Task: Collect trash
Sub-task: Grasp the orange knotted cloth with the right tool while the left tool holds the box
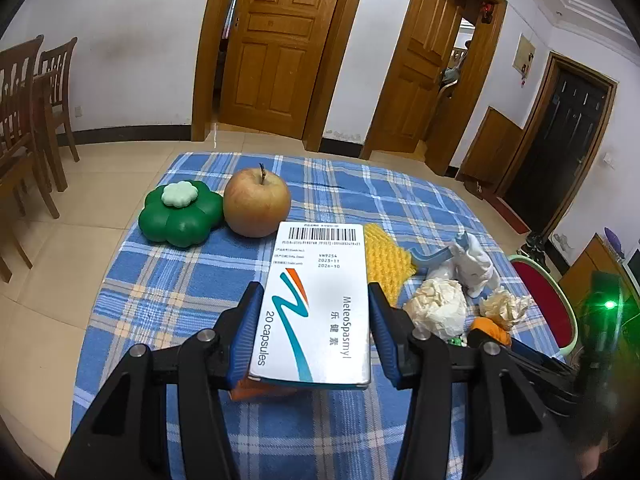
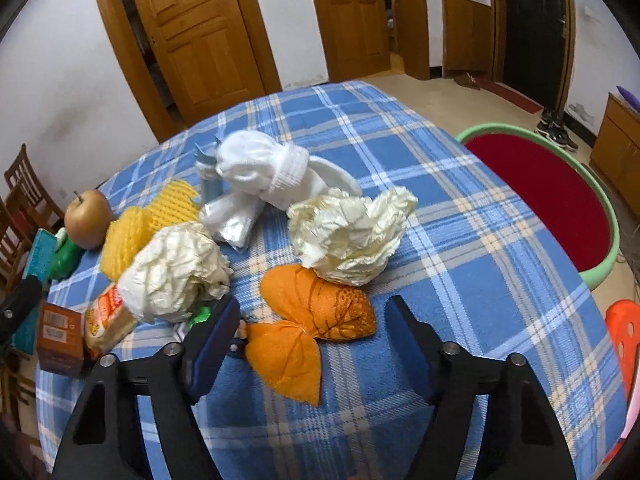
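In the left wrist view, the left gripper clamps a white medicine box between its blue pads, above the blue plaid tablecloth; an apple stands behind.

In the right wrist view, the right gripper has its jaws apart around an orange peel lying on the cloth, seemingly without touching it. Two crumpled papers lie just beyond it.

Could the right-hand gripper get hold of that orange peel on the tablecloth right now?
Probably yes: the right gripper is open, and the orange peel lies between its fingers with nothing covering it.
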A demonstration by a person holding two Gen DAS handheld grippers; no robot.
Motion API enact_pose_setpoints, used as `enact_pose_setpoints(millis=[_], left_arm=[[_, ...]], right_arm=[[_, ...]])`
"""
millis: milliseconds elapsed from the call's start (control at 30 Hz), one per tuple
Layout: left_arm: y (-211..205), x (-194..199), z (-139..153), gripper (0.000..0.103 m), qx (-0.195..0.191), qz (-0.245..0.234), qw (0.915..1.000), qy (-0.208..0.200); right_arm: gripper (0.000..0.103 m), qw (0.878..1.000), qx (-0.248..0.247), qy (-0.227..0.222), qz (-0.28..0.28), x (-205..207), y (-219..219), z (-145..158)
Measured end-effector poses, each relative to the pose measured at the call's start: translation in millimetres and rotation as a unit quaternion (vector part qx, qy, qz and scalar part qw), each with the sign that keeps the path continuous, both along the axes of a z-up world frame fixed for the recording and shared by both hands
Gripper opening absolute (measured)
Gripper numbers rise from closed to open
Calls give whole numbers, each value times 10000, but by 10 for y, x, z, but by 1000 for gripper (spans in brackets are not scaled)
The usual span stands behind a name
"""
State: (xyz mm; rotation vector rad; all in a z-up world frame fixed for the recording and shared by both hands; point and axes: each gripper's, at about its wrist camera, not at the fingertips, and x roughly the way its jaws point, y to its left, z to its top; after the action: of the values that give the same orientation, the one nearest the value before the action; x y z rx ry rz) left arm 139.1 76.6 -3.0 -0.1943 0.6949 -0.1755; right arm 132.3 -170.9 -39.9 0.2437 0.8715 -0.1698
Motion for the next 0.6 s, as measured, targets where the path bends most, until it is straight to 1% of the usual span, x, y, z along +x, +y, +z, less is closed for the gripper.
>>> enact_pose_setpoints(millis=[33, 133, 200, 267, 367, 467, 600], left_arm=[[-6, -16, 11, 52, 5, 6, 10000, -19], [-23, -75, 53, 52, 38, 68, 10000, -61], [-32, -130, 90, 52, 58, 108, 9999, -101], [-36, -183, 125, 52, 86, 148, 9998, -122], [-49, -243, 169, 52, 121, 247, 9996, -107], [-85, -313, 220, 52, 191, 305, 9993, -134], [-196, -419, 311, 52, 326, 316, 9988, -196]], right_arm=[[64, 10000, -38, 32, 8, 11, 3, -4], [64, 9995, -277, 71, 130, 37, 38, -19], [64, 9992, -348, 53, 190, 32, 51, -27], [51, 9993, -279, 18, 239, 6, 34, -15], [47, 9987, -301, 10, 401, -48, 29, -14], [44, 9986, -133, -14, 517, -131, 7, -6], [43, 9971, 197, -15, 742, -235, -12, 9]])
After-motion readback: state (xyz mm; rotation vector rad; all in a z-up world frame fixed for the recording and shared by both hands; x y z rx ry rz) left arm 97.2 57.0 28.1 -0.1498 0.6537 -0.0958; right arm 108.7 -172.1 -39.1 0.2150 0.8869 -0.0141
